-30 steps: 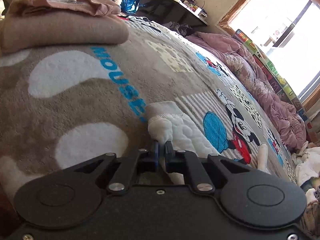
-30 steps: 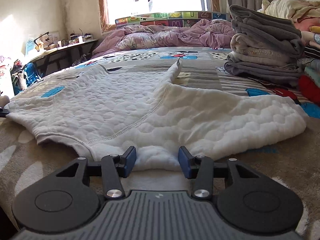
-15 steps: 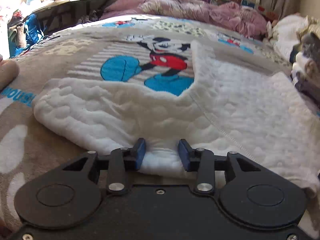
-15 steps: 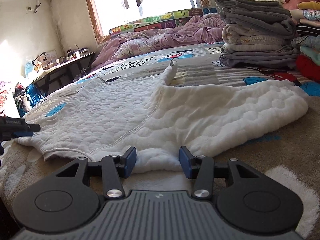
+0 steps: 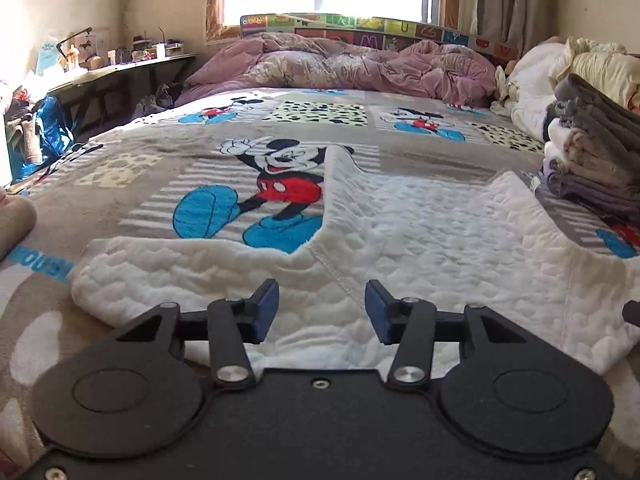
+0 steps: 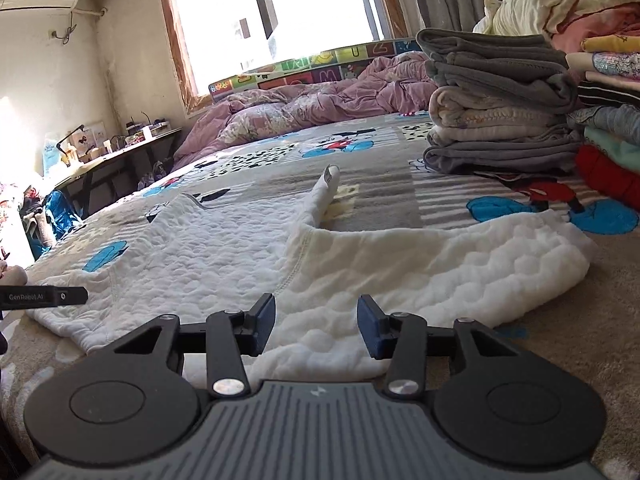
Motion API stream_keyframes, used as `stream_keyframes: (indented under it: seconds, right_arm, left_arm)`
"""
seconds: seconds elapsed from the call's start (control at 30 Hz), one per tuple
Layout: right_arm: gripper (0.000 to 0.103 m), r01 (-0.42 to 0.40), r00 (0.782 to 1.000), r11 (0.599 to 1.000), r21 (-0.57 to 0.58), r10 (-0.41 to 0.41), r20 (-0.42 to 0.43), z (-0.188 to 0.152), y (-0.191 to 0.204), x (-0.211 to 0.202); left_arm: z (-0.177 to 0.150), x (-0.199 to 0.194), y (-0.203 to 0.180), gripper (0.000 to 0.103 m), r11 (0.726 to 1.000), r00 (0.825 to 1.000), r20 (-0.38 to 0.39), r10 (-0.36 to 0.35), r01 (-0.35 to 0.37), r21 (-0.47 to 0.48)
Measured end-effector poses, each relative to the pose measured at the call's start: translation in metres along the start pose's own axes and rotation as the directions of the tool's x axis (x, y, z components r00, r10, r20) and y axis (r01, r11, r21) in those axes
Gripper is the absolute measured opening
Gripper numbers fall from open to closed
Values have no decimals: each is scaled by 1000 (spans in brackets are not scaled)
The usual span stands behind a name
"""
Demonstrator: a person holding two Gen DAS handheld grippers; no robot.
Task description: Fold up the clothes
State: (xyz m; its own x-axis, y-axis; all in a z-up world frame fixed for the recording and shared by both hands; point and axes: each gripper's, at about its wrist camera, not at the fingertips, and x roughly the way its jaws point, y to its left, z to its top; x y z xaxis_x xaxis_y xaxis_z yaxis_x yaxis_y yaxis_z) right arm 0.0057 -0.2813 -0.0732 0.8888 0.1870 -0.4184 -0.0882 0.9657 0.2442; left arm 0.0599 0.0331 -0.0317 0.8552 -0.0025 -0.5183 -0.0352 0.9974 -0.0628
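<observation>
My left gripper (image 5: 322,306) low over near edge of white quilted top (image 5: 420,236). Its jaws opening, blue pads apart, cloth under gap, pads not pinching it. My right gripper (image 6: 316,322) same kind of spot at other part of near edge. Jaws part open, cloth under gap, nothing held. White top lies spread flat on cartoon mouse blanket (image 5: 168,172), one strip sticking up toward window. Stack of folded clothes (image 6: 496,120) sits on right, apart from top. Pink quilt (image 5: 340,64) bunched at far end.
</observation>
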Motion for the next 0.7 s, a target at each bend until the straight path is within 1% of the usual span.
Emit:
stream_keyframes:
  seconds: [0.07,0.1,0.17,0.23,0.27,0.3,0.33,0.4,0.5,0.53,0.57,0.6,0.63,0.67,0.7]
  right_arm:
    - [46,-19,1000,1000,-4,19,10,5,-3,0]
    - [46,-30,999,999,-14,30,18,8,-3,0]
    - [46,-52,998,997,-51,54,24,16,-3,4]
    - [46,-94,995,994,-59,95,10,24,-3,14]
    - [46,-125,992,990,-58,125,-7,30,-2,23]
    - [46,-144,990,988,-55,143,-14,33,1,29]
    - [46,-173,985,984,-51,171,-28,39,3,39]
    - [46,-248,968,968,-49,244,-63,50,11,62]
    - [46,-278,957,954,-110,265,-120,59,23,94]
    - [46,-263,958,957,-120,245,-148,61,22,108]
    - [46,-249,959,960,-128,225,-175,63,20,121]
    - [46,-236,959,965,-113,212,-190,60,15,129]
    - [43,-229,956,970,-85,207,-210,55,4,137]
    - [33,-225,952,973,-52,208,-226,51,-7,145]
    - [29,-242,946,970,27,242,-214,48,-22,146]
  left_arm:
    - [14,-3,11,47,997,1000,19,-22,23,-78]
    - [20,-1,14,45,993,998,22,-52,54,-103]
    - [27,6,12,41,993,997,3,-78,78,-90]
    - [31,20,5,40,994,993,-33,-110,109,-31]
    - [32,29,1,36,990,989,-51,-140,140,-2]
    - [33,38,-1,36,986,984,-64,-168,169,14]
    - [36,47,-3,36,982,980,-72,-186,188,19]
    - [41,65,-5,36,975,972,-88,-220,223,27]
    - [52,97,-2,36,971,966,-110,-234,237,19]
    - [55,111,-1,36,970,962,-132,-239,243,21]
    - [57,121,1,36,972,962,-154,-228,235,28]
    - [57,135,1,36,975,959,-195,-204,217,48]
    - [55,143,2,36,976,957,-219,-190,207,60]
    - [51,149,7,37,977,956,-227,-187,205,54]
    - [47,154,12,37,978,954,-232,-190,205,43]
